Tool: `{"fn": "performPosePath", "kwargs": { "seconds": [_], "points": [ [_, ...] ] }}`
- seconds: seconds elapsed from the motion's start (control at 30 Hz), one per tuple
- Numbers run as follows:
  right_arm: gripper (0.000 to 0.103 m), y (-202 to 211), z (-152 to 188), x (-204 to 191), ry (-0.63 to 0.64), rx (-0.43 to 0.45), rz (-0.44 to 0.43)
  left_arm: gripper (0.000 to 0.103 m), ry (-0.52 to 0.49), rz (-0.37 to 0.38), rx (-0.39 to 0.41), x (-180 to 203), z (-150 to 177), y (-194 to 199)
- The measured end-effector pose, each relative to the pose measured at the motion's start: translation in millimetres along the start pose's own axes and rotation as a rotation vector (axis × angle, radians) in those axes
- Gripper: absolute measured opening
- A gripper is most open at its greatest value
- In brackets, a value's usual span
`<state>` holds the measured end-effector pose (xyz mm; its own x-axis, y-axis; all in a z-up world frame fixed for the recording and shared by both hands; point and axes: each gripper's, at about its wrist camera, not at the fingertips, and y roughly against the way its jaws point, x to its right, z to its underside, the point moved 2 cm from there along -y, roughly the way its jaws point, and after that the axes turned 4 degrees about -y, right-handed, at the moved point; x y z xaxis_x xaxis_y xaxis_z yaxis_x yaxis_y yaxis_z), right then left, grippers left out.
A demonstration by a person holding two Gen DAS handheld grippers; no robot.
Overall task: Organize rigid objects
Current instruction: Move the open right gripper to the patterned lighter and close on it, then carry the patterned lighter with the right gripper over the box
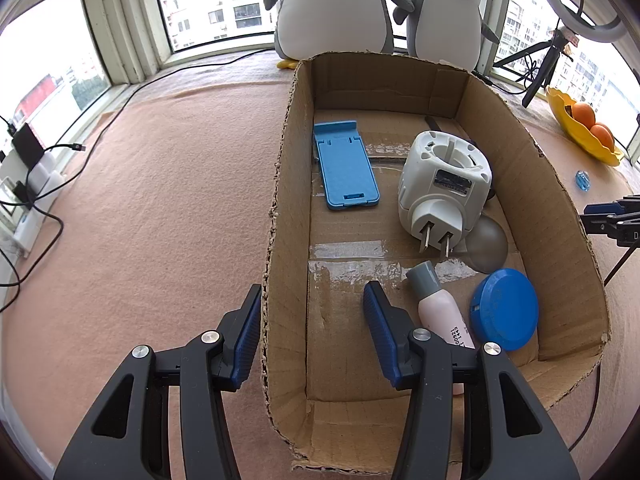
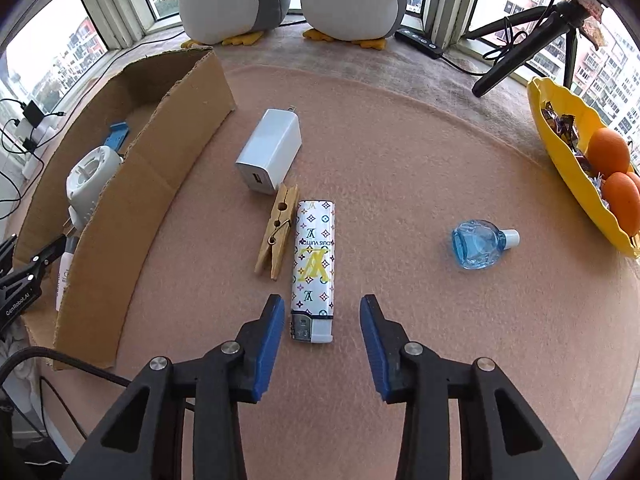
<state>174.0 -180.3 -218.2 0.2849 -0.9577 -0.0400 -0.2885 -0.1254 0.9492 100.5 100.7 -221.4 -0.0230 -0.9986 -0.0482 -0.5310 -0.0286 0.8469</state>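
We hold our right gripper (image 2: 322, 320) tilted steeply down over the pink felt mat (image 2: 400, 160), its blue pads (image 2: 272, 336) standing on either side of the capped end of the patterned lighter (image 2: 313, 264); the left pad looks just beside the lighter's edge, the right pad stays apart from it, so the claw is released and grasps nothing. The lighter lies flat, with a wooden clothespin (image 2: 277, 232) touching its left side and a white charger block (image 2: 269, 151) just beyond the clothespin's far end. A small blue bottle (image 2: 478, 244) lies well apart to the right, near the yellow bowl (image 2: 560, 152) of oranges. Our left gripper (image 1: 312, 308) straddles the near left wall of the cardboard box (image 1: 280, 200), one finger outside, one inside; the pads do not press on the wall, so this claw is released too. Inside the box we see a blue phone stand (image 1: 346, 168), a white plug adapter (image 1: 444, 188), a pink tube (image 1: 440, 308) and a blue round lid (image 1: 504, 308) leaning at the right wall. Two plush penguins (image 1: 336, 4) stand behind the box by the window.
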Motion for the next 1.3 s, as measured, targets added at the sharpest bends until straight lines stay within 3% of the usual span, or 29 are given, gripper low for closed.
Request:
{"fn": "performPosePath", "kwargs": {
  "seconds": [0.57, 0.73, 1.03, 1.3],
  "points": [
    [0.021, -17, -25, 1, 0.015, -0.019, 0.025, 0.05, 0.0, -0.001, 0.0, 0, 0, 0],
    [0.021, -18, -25, 2, 0.004, -0.017, 0.02, 0.05, 0.0, -0.001, 0.0, 1, 0, 0],
    [0.021, -8, -18, 7, -0.043, 0.035, 0.032, 0.05, 0.0, -0.001, 0.0, 0, 0, 0],
    [0.021, 26, -19, -1, -0.044, 0.114, 0.017, 0.05, 0.0, -0.001, 0.0, 1, 0, 0]
  ]
}}
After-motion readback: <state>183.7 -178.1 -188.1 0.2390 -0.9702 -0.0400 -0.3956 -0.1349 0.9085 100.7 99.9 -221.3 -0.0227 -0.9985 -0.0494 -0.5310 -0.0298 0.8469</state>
